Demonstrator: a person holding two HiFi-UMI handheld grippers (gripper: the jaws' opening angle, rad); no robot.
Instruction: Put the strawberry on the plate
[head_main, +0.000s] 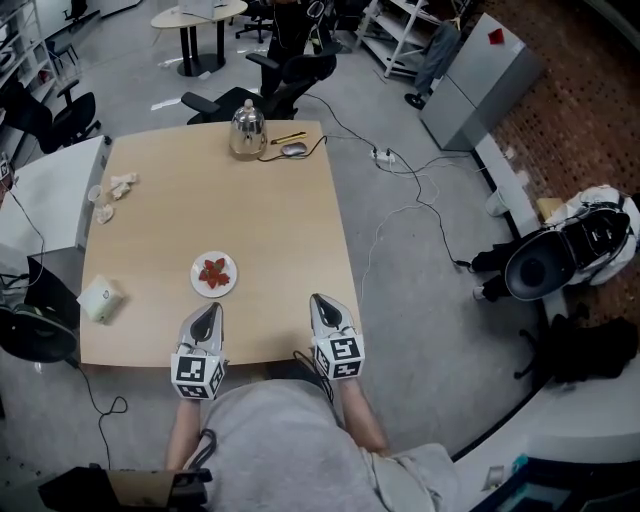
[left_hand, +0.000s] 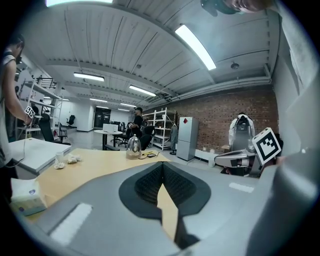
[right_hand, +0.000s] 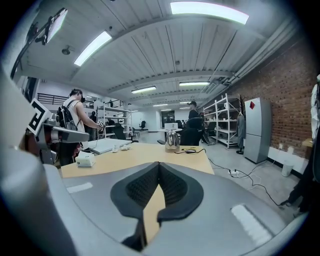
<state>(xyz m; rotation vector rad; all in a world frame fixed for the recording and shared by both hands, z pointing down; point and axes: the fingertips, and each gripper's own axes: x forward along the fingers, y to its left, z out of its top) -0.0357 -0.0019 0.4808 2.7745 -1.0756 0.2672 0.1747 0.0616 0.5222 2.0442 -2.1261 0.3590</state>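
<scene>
A red strawberry (head_main: 213, 272) lies on a small white plate (head_main: 226, 285) near the front of the wooden table (head_main: 200, 210). My left gripper (head_main: 206, 313) rests at the table's near edge just below the plate, its jaws shut with nothing between them. My right gripper (head_main: 325, 305) sits at the front right corner, also shut and empty. In both gripper views the dark pads (left_hand: 161, 183) (right_hand: 158, 186) meet at their tips over the tabletop, and the plate is hidden from them.
A metal kettle (head_main: 247, 130), a pencil and a mouse (head_main: 294, 149) with its cable stand at the far edge. Crumpled tissues (head_main: 115, 190) lie at the left, a tissue box (head_main: 102, 298) at the front left. Office chairs (head_main: 262, 90) stand beyond the table; cables run over the floor at right.
</scene>
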